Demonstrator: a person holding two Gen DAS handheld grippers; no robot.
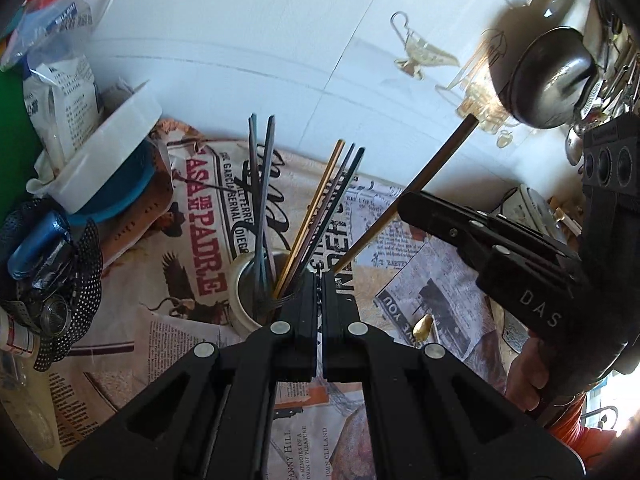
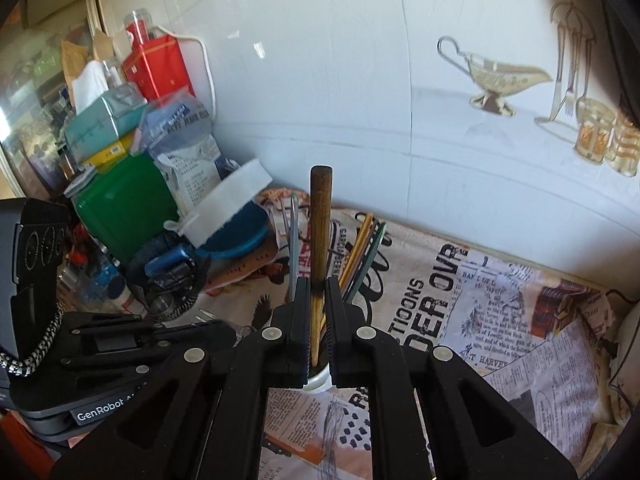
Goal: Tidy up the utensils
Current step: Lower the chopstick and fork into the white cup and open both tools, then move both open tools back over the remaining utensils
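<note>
A white cup [image 1: 240, 296] stands on the newspaper-print cloth and holds several thin metal chopsticks [image 1: 262, 200], dark, gold and grey. My left gripper [image 1: 320, 280] is shut at the cup's right rim; whether it pinches the rim is hidden. My right gripper [image 2: 318, 300] is shut on a brown wooden chopstick [image 2: 319, 240], upright, its lower end inside the cup [image 2: 318, 380]. In the left wrist view the same chopstick [image 1: 420, 188] slants up to the right, held by the right gripper [image 1: 408, 208].
Clutter fills the left: a white tub on a blue bowl [image 1: 108, 152], a green box [image 2: 120, 208], bags, a red box [image 2: 156, 64]. A steel pot [image 1: 548, 76] and spoons hang at the right. A white tiled wall [image 2: 340, 80] stands behind.
</note>
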